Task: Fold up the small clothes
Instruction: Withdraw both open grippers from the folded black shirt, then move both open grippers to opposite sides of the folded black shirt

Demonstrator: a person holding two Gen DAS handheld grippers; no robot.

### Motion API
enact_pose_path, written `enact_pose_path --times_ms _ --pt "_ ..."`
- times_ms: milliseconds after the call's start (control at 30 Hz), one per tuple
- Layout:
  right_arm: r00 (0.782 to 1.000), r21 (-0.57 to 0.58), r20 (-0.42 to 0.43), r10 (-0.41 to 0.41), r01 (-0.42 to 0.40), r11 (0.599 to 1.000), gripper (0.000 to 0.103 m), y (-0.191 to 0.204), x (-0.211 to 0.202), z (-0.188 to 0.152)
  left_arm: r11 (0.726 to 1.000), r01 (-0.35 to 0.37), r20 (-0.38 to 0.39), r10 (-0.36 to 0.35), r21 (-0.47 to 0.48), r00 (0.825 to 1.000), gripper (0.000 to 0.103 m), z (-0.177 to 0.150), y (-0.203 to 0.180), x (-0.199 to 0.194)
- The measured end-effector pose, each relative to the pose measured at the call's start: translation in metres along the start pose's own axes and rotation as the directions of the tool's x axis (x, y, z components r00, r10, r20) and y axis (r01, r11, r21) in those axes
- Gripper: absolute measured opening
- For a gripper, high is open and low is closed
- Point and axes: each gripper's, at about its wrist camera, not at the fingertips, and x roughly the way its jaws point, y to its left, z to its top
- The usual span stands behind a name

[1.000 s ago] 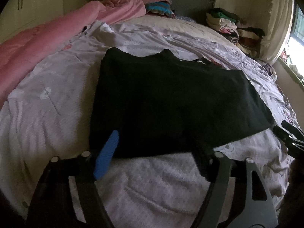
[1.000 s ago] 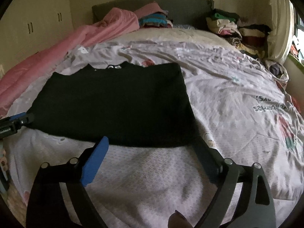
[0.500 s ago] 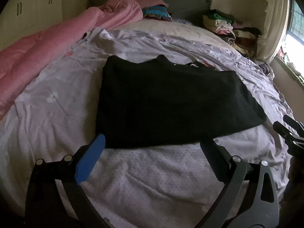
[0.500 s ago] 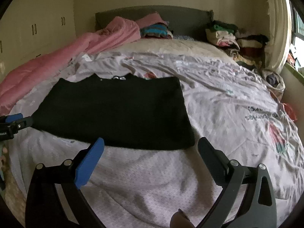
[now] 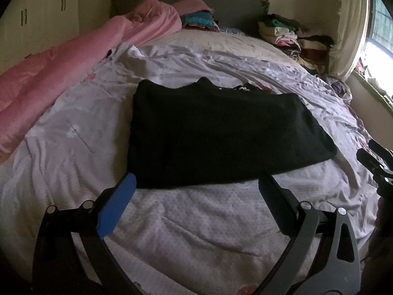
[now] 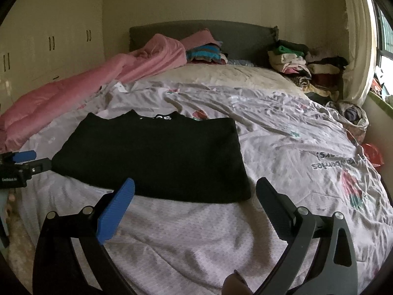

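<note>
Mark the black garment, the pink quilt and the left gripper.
black garment (image 5: 221,132), left wrist view, middle of its folded body.
pink quilt (image 6: 81,91), right wrist view, its long middle stretch.
left gripper (image 5: 196,184), left wrist view, between its fingertips.

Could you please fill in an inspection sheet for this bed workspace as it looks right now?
Surface: bed sheet, pale, printed, wrinkled.
Job's things: black garment lying flat, folded into a rectangle, collar toward the headboard.
Clutter: pink duvet along one side; clothes piles near the headboard.
Grippers: left gripper and right gripper open, empty, clear of the garment.
Cables: nothing seen.
Surroundings: wardrobe, window, curtain.
</note>
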Motion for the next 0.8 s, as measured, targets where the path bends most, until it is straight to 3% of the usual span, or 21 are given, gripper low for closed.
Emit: enact_pose_path --times_ms 800 --pt "0.996 -0.123 -0.004 0.093 -0.093 0.988 0.098 0.063 0.003 0.009 0.997 -0.041 0.037 0.043 -0.062 0.998 0.093 0.002 0.038 -0.021"
